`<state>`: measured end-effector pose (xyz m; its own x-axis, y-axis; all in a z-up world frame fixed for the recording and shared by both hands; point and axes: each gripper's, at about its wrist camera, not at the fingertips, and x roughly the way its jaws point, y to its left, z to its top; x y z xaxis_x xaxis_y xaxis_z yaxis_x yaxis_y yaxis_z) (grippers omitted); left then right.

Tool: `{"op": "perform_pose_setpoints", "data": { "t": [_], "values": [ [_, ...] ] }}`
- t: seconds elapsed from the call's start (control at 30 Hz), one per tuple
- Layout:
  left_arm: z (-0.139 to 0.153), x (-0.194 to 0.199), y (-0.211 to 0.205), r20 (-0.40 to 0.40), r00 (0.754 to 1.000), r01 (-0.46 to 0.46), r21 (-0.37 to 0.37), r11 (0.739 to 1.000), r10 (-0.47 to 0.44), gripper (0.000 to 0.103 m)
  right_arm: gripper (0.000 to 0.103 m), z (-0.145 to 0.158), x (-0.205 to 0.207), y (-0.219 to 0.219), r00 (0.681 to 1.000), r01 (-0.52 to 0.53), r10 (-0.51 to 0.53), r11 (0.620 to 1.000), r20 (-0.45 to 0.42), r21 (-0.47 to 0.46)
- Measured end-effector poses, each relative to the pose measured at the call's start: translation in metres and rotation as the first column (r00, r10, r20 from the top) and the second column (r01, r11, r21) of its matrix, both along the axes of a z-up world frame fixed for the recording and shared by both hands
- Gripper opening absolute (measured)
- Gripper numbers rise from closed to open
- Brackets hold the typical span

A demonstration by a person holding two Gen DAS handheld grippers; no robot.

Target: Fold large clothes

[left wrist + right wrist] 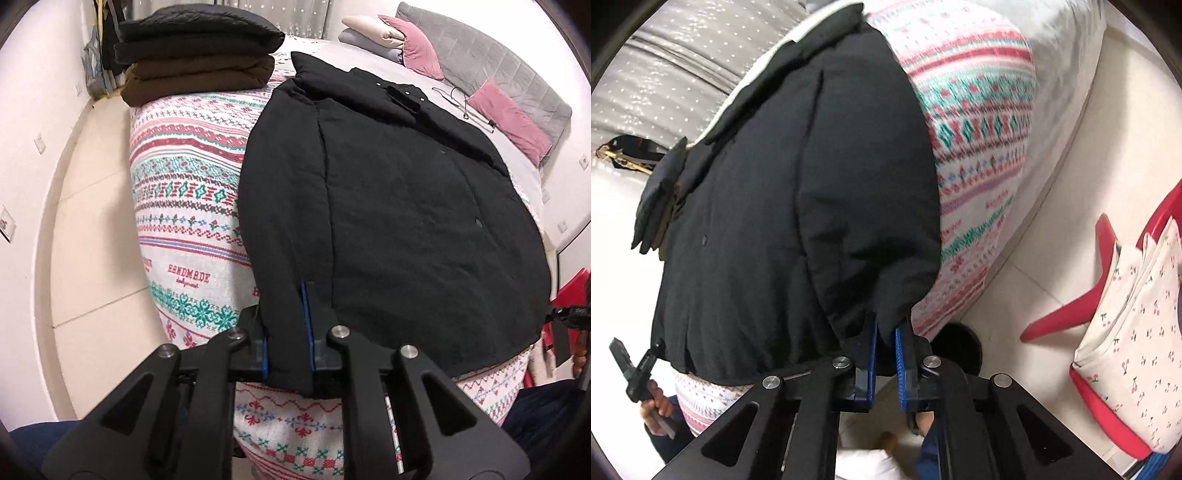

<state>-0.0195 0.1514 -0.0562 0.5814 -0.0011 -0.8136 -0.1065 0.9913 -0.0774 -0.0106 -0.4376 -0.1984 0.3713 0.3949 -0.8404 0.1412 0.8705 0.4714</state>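
A large black padded coat (399,206) lies spread on a bed covered by a patterned blanket (184,177), collar toward the far end. My left gripper (286,332) is shut on the cuff of the coat's left sleeve at the near edge of the bed. In the right wrist view the same coat (775,203) fills the middle. My right gripper (885,332) is shut on the coat's right sleeve end at the bed's edge. The left gripper also shows in the right wrist view (631,365), held in a hand.
A stack of folded dark garments (195,55) sits at the bed's far left corner. Pink pillows (513,118) and a grey headboard (491,62) are at the far right. A red chair (1108,295) with a cherry-print cushion (1134,332) stands on the tiled floor (92,221).
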Motion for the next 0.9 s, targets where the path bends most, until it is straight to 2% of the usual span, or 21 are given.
{"op": "perform_pose_setpoints", "data": {
  "t": [0.17,0.37,0.47,0.63,0.9],
  "values": [
    [0.004,-0.002,-0.014,0.015,1.0,-0.004,0.092,0.996,0.002,0.012,0.007,0.019,-0.013,0.002,0.994,0.034,-0.038,0.998,0.106,0.045],
    [0.01,-0.003,-0.02,0.019,1.0,-0.014,0.136,0.991,0.011,0.011,0.007,0.043,-0.036,-0.008,0.961,0.077,-0.112,0.987,0.253,0.143],
    [0.013,-0.003,-0.02,0.016,1.0,-0.018,0.133,0.991,0.016,0.01,0.006,0.057,-0.043,-0.011,0.937,0.07,-0.128,0.98,0.325,0.184],
    [0.016,0.001,-0.019,0.002,1.0,-0.026,0.125,0.992,0.026,0.01,0.006,0.074,-0.041,-0.013,0.912,0.054,-0.133,0.977,0.387,0.208],
    [0.018,0.002,-0.026,0.006,1.0,-0.031,0.172,0.985,0.031,0.01,0.006,0.088,-0.038,-0.005,0.885,0.058,-0.138,0.98,0.444,0.189]
  ]
}}
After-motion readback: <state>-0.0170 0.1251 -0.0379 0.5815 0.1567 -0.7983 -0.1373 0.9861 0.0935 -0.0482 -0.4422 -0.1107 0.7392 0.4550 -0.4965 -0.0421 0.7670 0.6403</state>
